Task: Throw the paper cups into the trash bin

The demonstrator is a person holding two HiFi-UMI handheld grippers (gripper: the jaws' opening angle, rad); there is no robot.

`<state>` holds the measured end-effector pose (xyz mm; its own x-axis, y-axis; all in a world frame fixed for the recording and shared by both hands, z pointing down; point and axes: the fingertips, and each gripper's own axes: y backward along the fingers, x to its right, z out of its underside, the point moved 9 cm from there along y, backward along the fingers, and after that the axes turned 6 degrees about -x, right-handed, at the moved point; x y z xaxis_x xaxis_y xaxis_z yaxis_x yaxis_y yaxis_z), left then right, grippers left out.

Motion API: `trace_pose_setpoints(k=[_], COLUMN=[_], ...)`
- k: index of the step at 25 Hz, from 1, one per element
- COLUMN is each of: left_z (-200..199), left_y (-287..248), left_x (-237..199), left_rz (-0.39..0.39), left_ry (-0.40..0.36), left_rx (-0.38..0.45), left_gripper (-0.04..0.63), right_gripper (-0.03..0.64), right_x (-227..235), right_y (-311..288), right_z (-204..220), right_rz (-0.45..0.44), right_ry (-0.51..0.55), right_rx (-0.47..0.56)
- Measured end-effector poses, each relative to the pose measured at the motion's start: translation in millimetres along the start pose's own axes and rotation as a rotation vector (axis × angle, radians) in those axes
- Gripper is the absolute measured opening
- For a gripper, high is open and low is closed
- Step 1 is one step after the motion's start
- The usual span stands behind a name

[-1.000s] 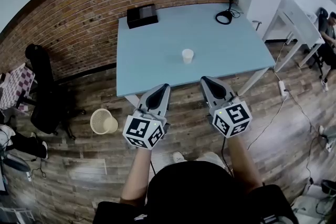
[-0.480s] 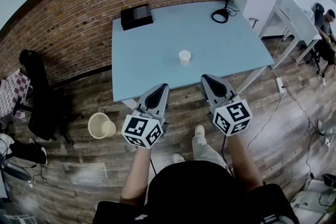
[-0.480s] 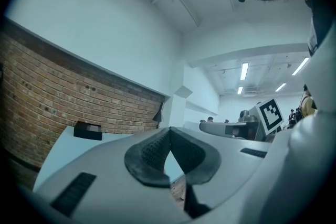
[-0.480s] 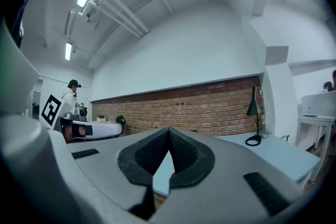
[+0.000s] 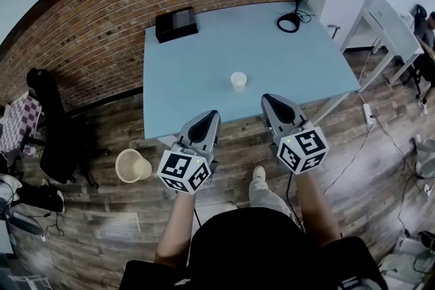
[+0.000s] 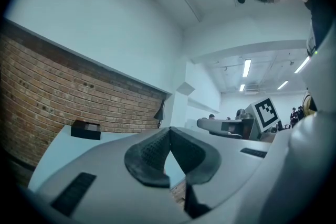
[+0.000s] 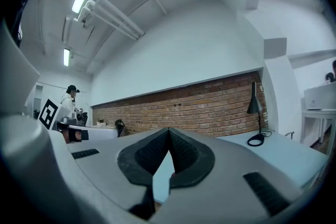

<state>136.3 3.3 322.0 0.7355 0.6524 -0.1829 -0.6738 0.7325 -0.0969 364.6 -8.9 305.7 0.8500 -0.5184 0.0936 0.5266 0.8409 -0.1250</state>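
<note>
One paper cup [image 5: 238, 81] is seen standing on the table [image 5: 183, 78] at 12 o'clock, not yet picked; left gripper [image 5: 213, 115] and right gripper [image 5: 267, 98] are closed, empty, with trash bin [image 5: 128, 164] at 8 o'clock.

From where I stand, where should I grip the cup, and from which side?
Take the cup across its side wall, just below the rim, coming in level from the near edge of the table. It seems upright and alone, so its round wall faces you. Open the right gripper first; its jaws are shut.
</note>
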Motion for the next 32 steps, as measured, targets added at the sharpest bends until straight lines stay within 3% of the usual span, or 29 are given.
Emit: trace_pose_setpoints(k=[8,15,19,32], left_z=[-7.9,-13.2,-16.2,-17.1], left_y=[-52.1,-96.2,-119.0,-169.8], left_x=[-15.4,-31.7,-35.0,-31.9], left_rz=[-0.013,-0.062,-0.099,-0.180], left_ry=[0.007,0.004,-0.033,-0.028], left_rx=[0.009,-0.001,-0.027,-0.055], left_gripper=[0.003,0.003,0.003,0.003], right_gripper=[0.005,0.005,0.003,0.004], right_x=[47.5,88.9,108.5,163.6], right_y=[-32.7,-67.3,-84.2,-109.9], right_z=[-6.2,-13.8,-17.0,-16.9], right_rz=[-0.016,-0.053,-0.081,-0.160], right_ry=[-0.007,-0.004,-0.002,-0.025], right_rx=[0.001,-0.012,-0.024,-0.046])
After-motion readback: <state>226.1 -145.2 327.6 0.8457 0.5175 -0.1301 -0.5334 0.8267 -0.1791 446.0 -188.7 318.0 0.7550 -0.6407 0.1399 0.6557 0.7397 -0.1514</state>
